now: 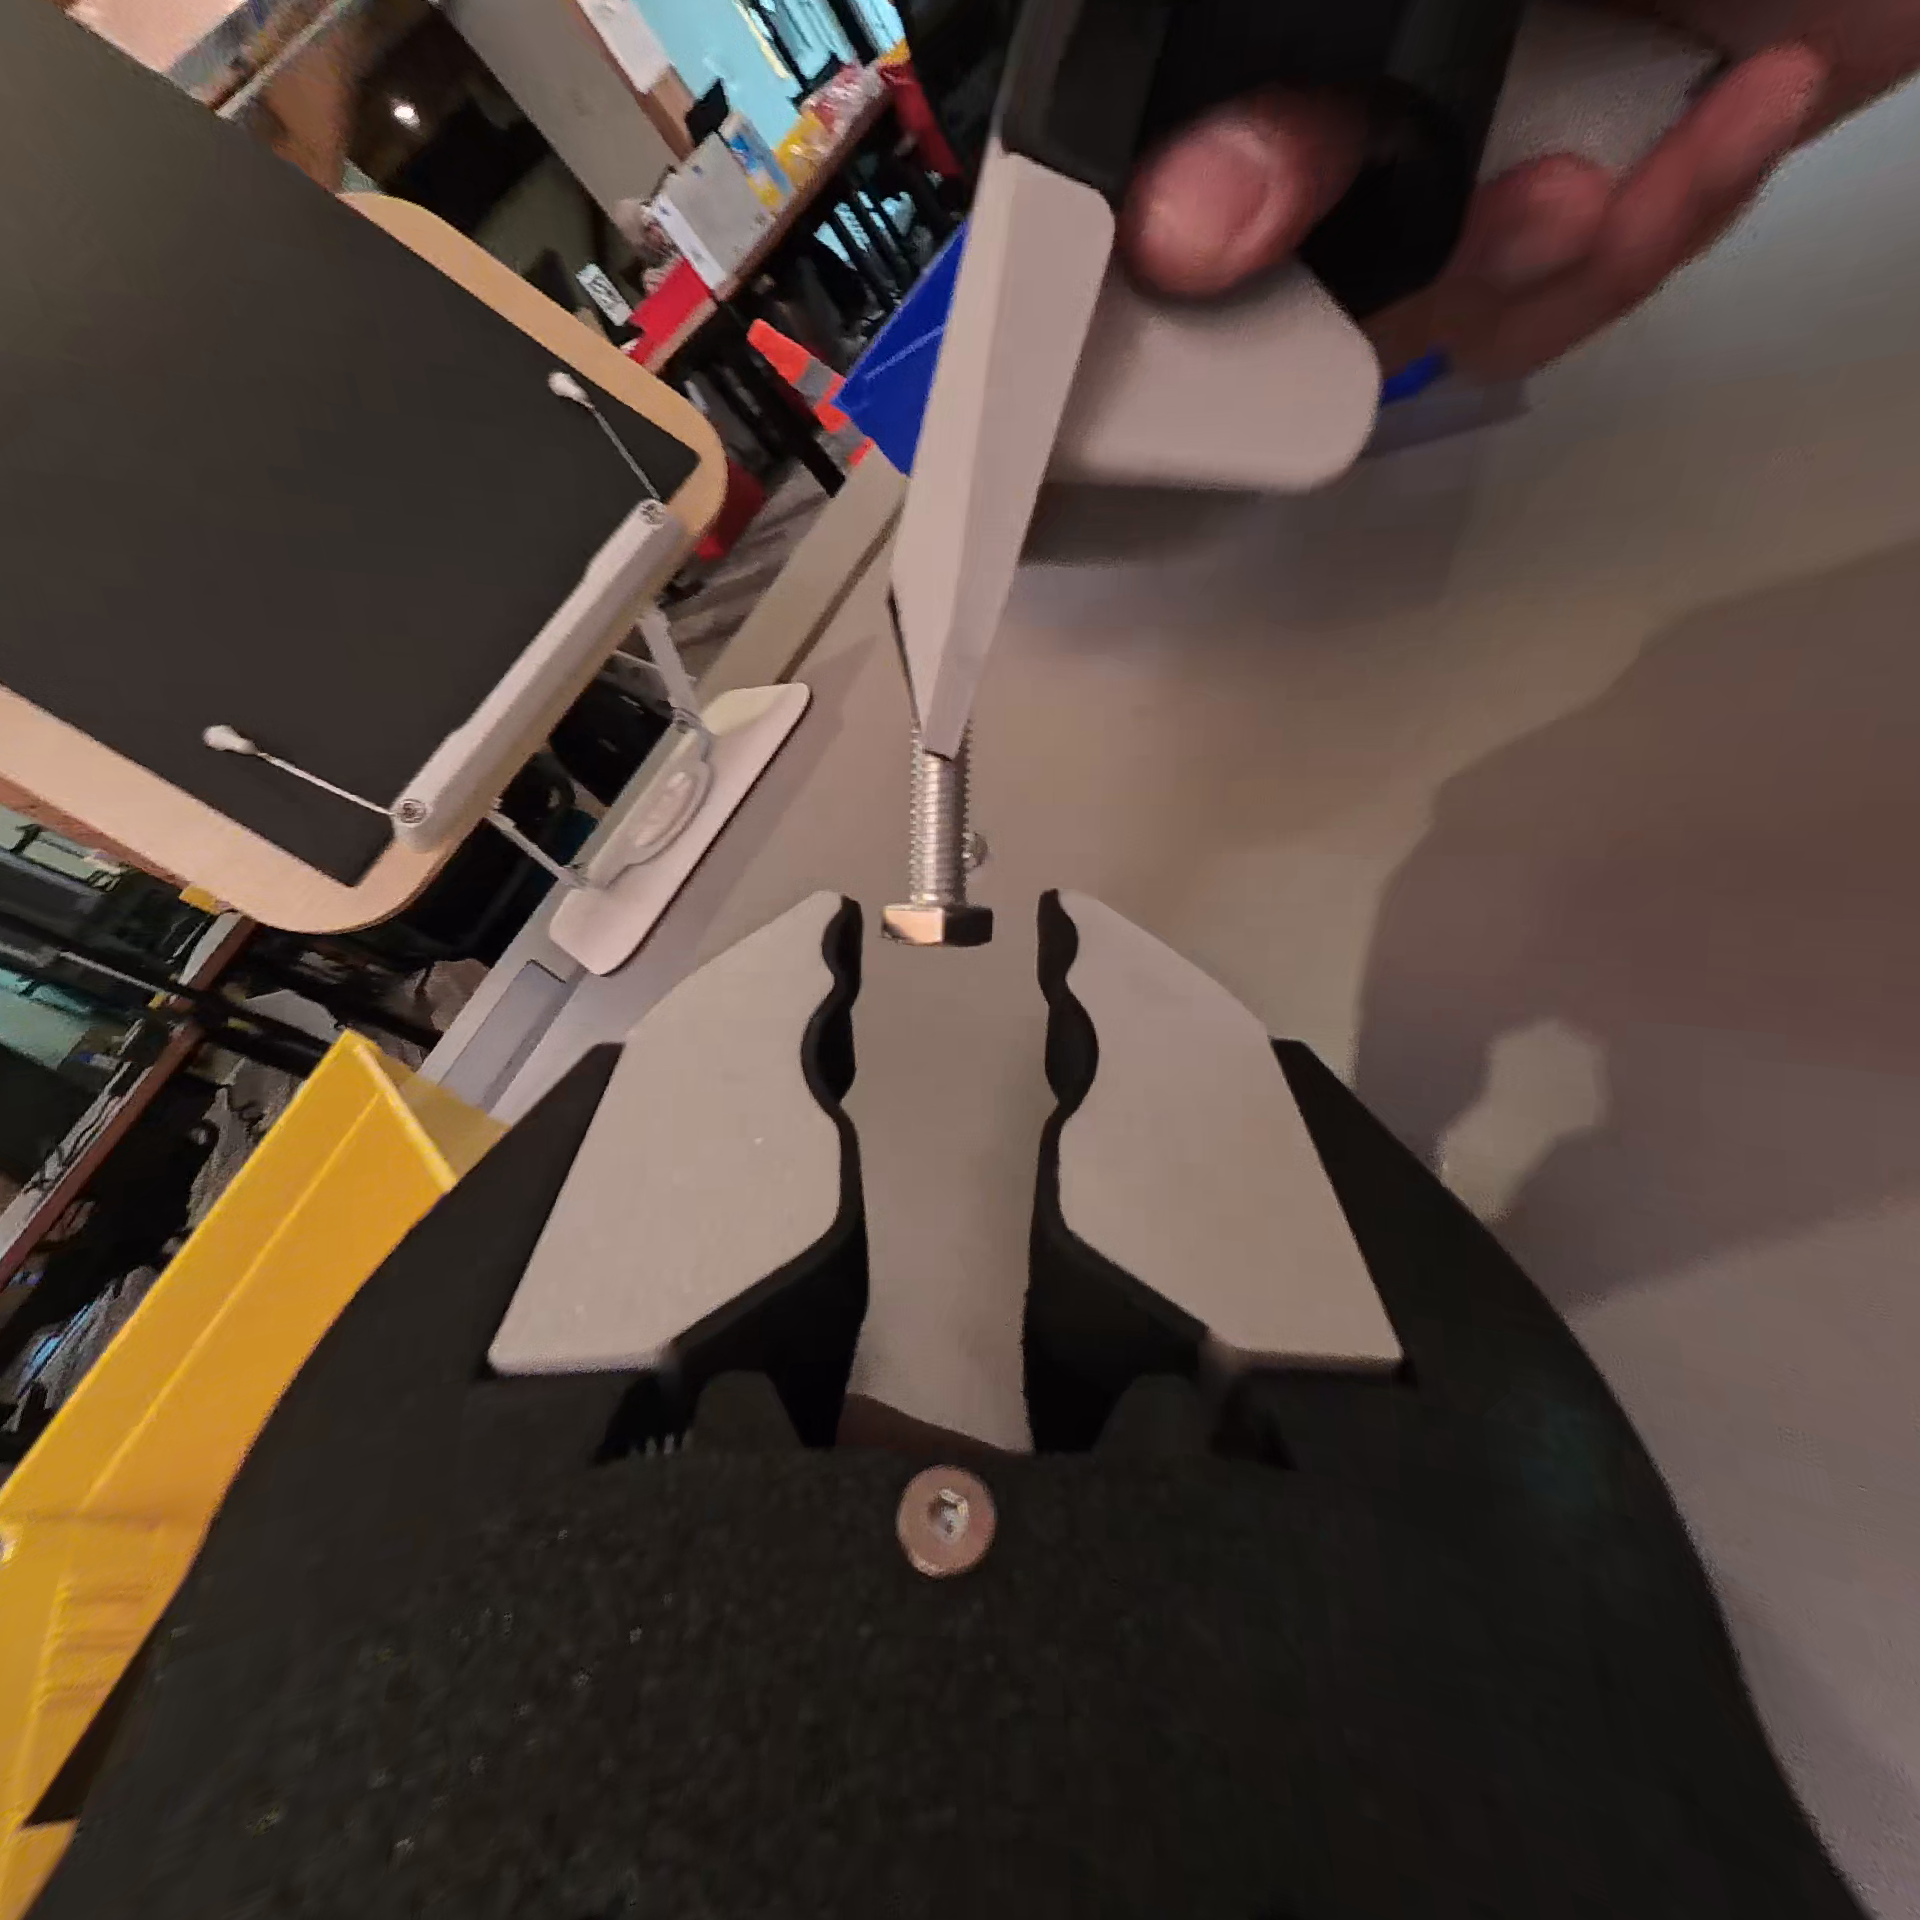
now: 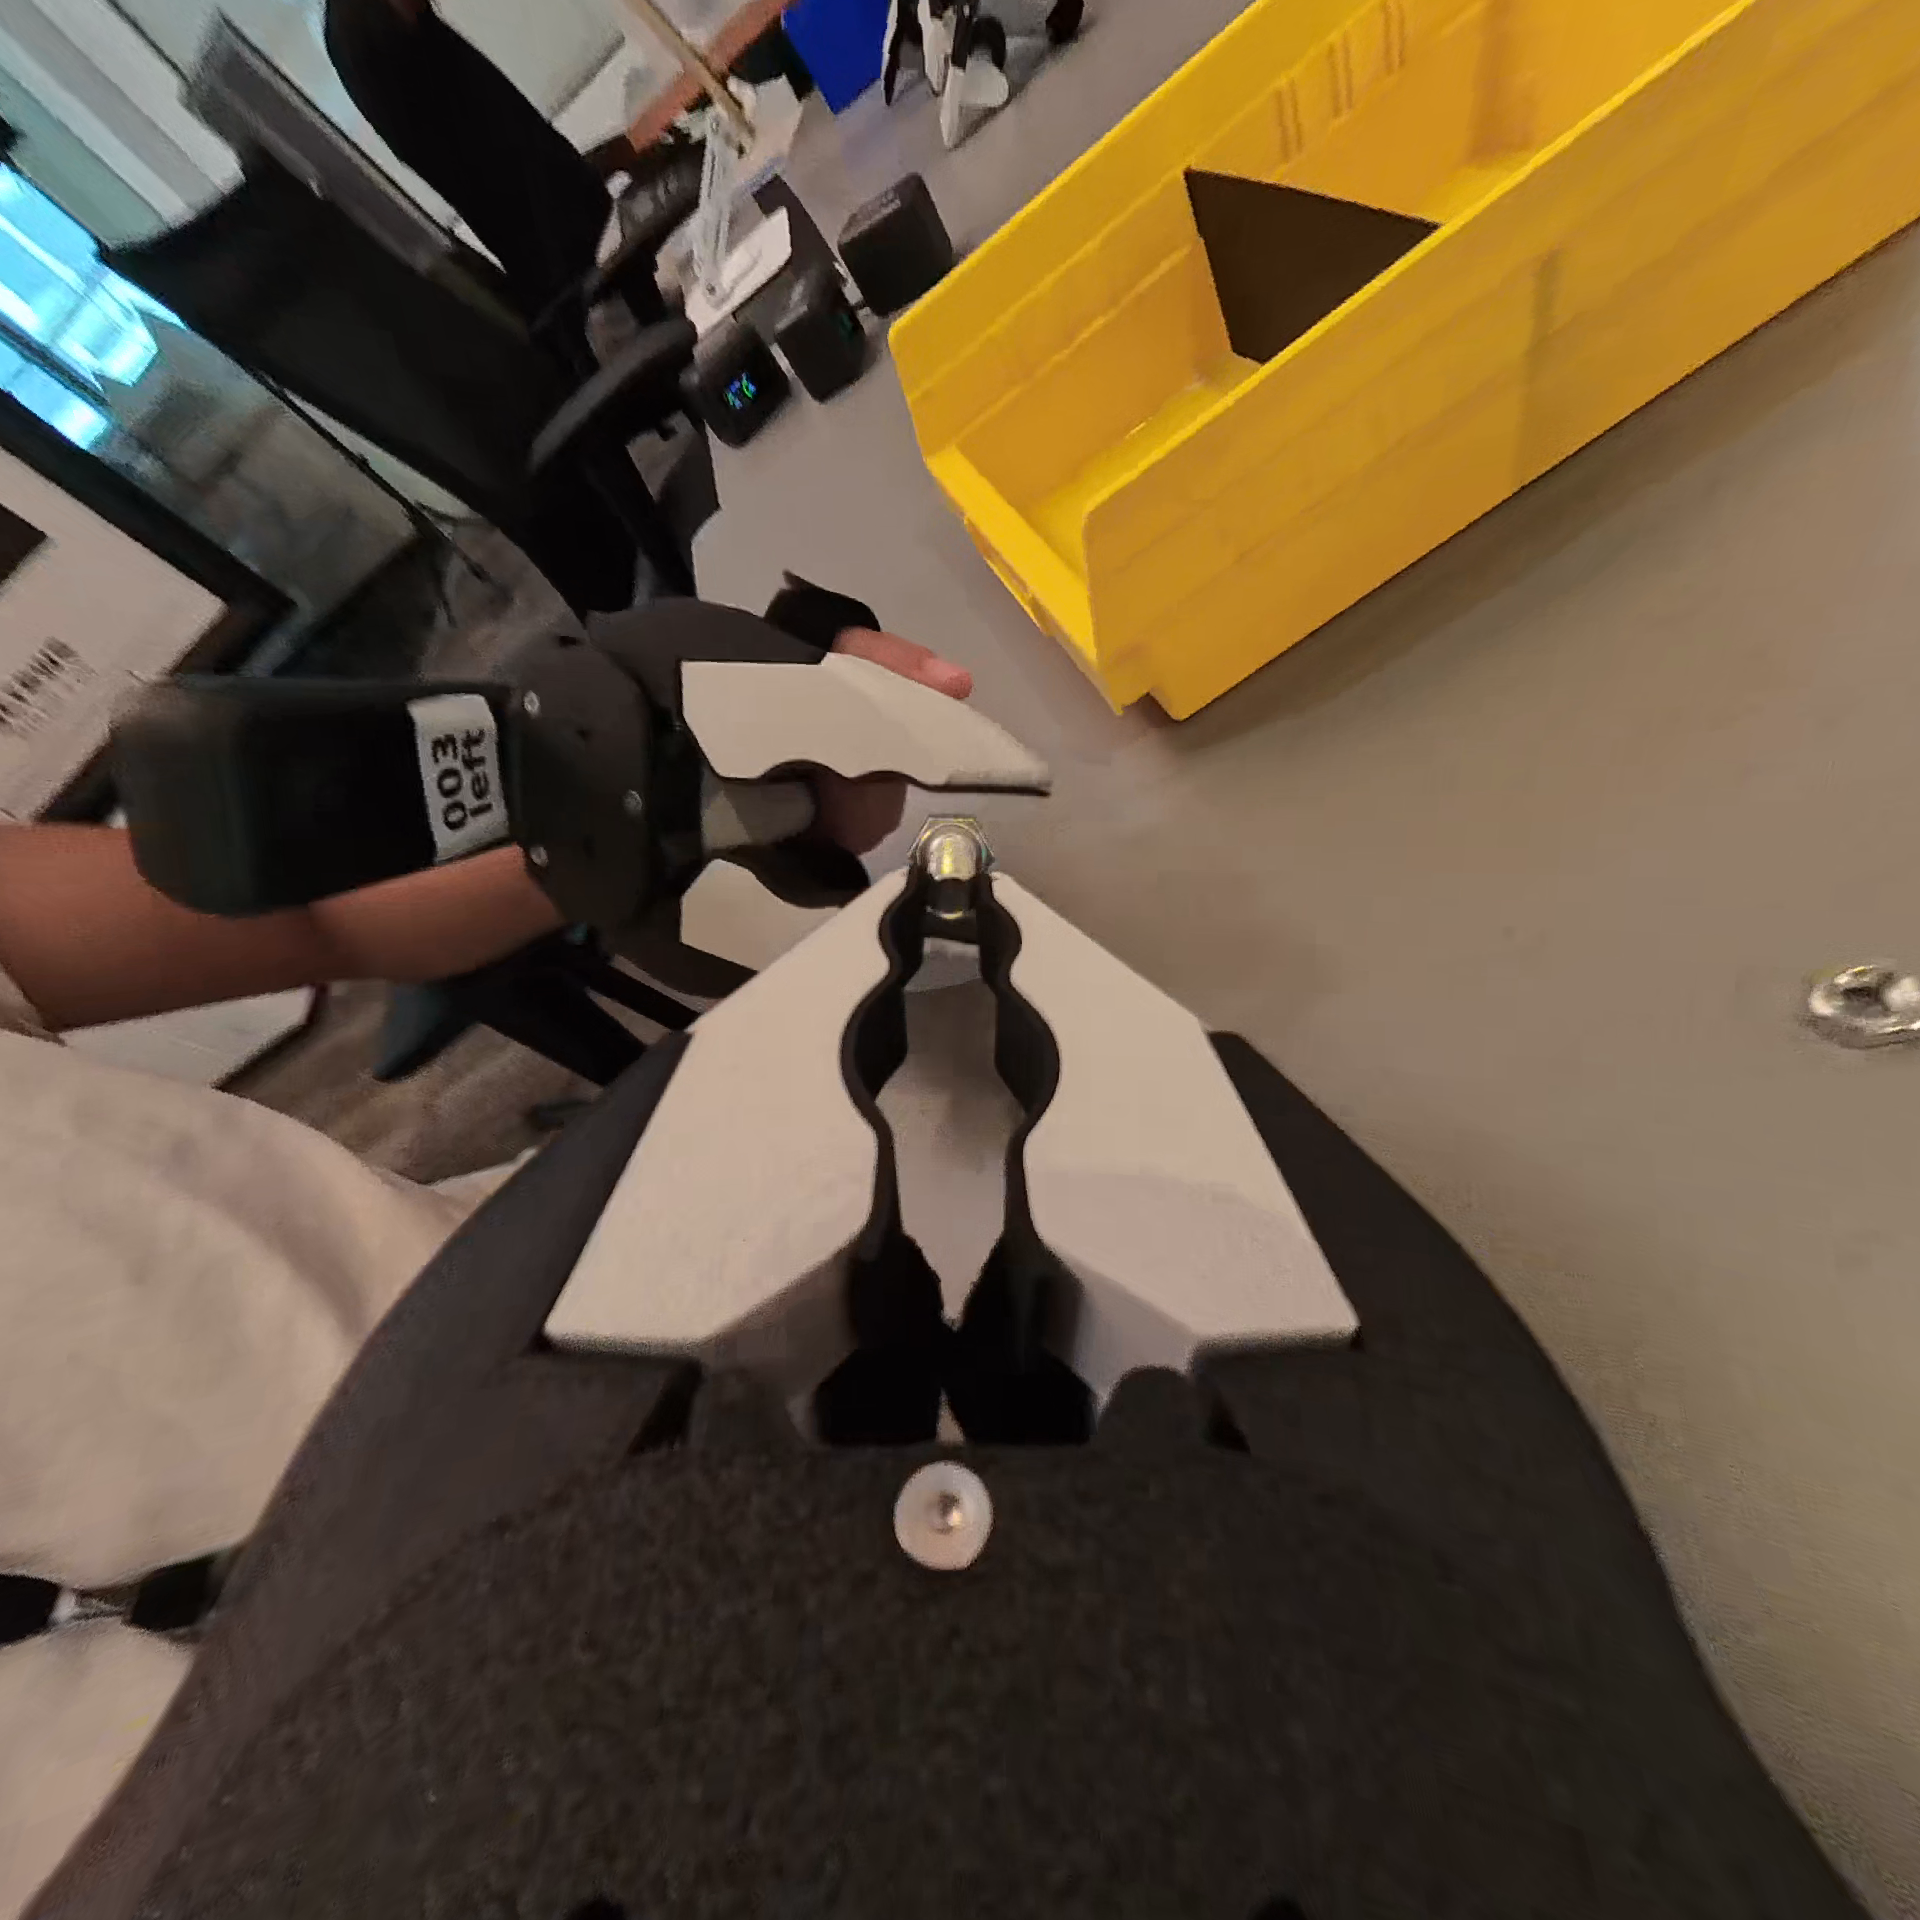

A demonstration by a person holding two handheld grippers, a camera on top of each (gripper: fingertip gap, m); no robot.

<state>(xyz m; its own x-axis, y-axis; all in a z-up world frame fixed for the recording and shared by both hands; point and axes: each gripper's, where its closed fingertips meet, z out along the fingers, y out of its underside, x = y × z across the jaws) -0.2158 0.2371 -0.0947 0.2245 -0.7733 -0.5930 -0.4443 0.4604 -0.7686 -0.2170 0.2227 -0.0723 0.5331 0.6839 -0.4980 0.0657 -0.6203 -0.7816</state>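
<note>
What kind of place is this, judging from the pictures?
Probably a workshop or lab. A yellow parts bin sits on a grey table, a loose nut lies nearby, and shelves of boxes and an office chair stand behind. The right gripper holds a bolt.

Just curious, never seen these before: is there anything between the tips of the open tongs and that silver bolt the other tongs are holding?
Nothing: in the left wrist view, only bare grey table separates the left tongs from the bolt.

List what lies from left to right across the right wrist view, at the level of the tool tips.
Left tool held in a hand, bolt clamped in the right tool, loose nut on the table.
</note>
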